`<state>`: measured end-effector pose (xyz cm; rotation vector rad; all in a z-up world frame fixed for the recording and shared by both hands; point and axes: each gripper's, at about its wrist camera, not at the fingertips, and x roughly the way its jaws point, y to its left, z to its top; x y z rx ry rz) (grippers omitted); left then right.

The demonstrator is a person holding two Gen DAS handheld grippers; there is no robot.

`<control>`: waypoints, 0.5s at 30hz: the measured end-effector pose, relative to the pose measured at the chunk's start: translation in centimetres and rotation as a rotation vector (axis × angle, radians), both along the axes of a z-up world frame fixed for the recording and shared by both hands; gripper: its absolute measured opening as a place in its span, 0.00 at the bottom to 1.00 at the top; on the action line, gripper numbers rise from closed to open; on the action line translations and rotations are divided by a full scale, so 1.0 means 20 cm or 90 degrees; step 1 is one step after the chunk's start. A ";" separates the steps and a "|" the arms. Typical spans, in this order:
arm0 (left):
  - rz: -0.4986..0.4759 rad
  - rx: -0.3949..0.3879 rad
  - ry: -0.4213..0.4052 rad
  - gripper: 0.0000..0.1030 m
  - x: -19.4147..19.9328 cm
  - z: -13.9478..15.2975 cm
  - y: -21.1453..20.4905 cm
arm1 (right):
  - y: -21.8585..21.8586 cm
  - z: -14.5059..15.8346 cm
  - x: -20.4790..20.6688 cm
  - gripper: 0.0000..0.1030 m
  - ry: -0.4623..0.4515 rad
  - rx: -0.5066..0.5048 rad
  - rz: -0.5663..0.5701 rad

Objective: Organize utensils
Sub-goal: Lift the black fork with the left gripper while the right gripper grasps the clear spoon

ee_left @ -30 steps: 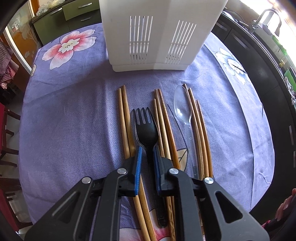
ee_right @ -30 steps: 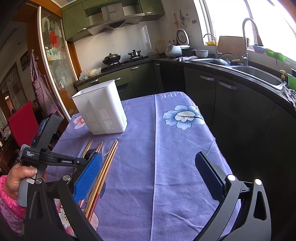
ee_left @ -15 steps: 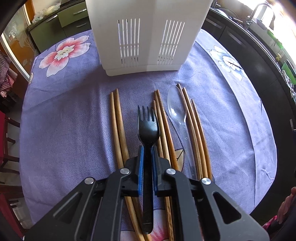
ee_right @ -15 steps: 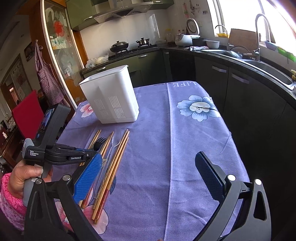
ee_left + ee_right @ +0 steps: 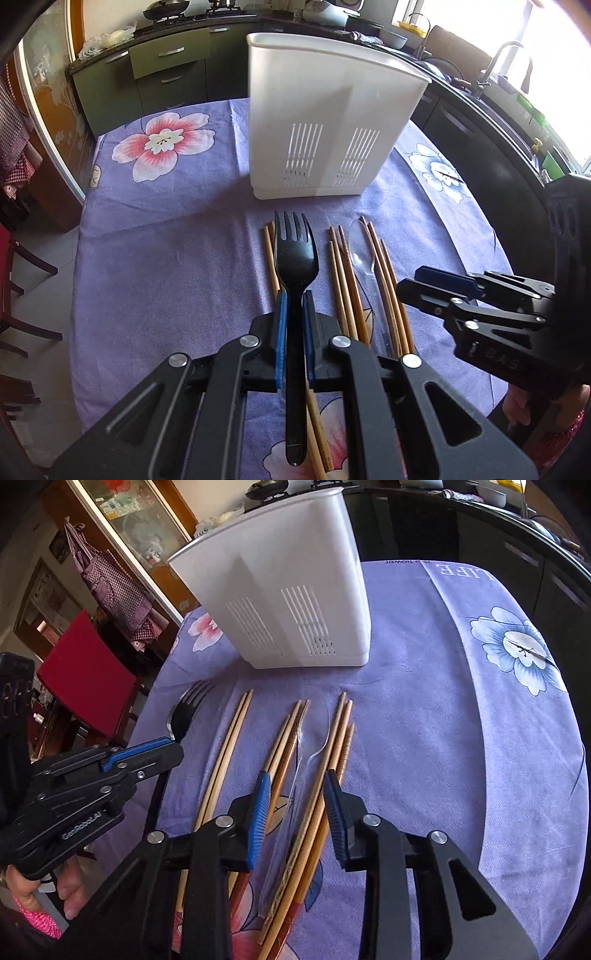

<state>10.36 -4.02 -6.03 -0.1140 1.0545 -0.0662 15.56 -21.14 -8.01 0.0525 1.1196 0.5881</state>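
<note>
The left gripper (image 5: 293,314) is clamped on the black fork (image 5: 296,258): the two blue pads press the neck of the handle from both sides, the tines point to 12 o'clock toward the white utensil holder (image 5: 325,122), and the rest of the handle runs back between the jaws to 6 o'clock. In the right wrist view the fork is lifted clear of the purple flowered tablecloth (image 5: 443,701), at about 9 o'clock from the right gripper (image 5: 295,801). The jaws of the right gripper have just been closing, but they are still apart and do not press anything; between them lie the handle of the clear plastic spoon (image 5: 314,738) and some of the wooden chopsticks (image 5: 341,738), all flat on the cloth. The bowl of the spoon points to 12 o'clock, just in front of the holder. One more pair of chopsticks (image 5: 229,746) lies at 10 o'clock from these jaws, outside them. The holder stands upright on the cloth, beyond the tips of all the utensils.
</note>
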 end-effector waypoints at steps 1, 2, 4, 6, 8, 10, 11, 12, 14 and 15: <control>0.003 -0.002 -0.003 0.08 -0.01 0.01 0.02 | 0.03 -0.02 0.01 0.23 0.004 -0.012 0.001; 0.006 -0.004 -0.006 0.08 -0.01 0.01 0.04 | 0.06 -0.03 0.03 0.23 0.009 -0.020 -0.001; 0.011 -0.008 -0.008 0.08 -0.02 0.01 0.08 | 0.09 -0.06 0.05 0.20 0.016 -0.036 -0.003; 0.014 -0.011 -0.010 0.08 -0.02 0.00 0.10 | 0.11 -0.09 0.07 0.18 0.018 -0.052 -0.004; 0.015 -0.014 -0.011 0.08 -0.03 0.00 0.12 | 0.13 -0.11 0.08 0.16 0.022 -0.066 -0.007; 0.015 -0.018 -0.011 0.08 -0.03 -0.01 0.12 | 0.15 -0.12 0.10 0.15 0.024 -0.073 -0.006; 0.014 -0.019 -0.011 0.08 -0.03 -0.01 0.12 | 0.17 -0.13 0.11 0.15 0.024 -0.078 -0.005; 0.013 -0.020 -0.011 0.08 -0.03 -0.01 0.12 | 0.18 -0.13 0.11 0.15 0.024 -0.084 -0.004; 0.012 -0.021 -0.011 0.08 -0.03 -0.01 0.13 | 0.20 -0.14 0.11 0.13 0.021 -0.100 0.000; 0.012 -0.021 -0.011 0.08 -0.03 -0.01 0.13 | 0.21 -0.15 0.11 0.13 0.019 -0.103 0.001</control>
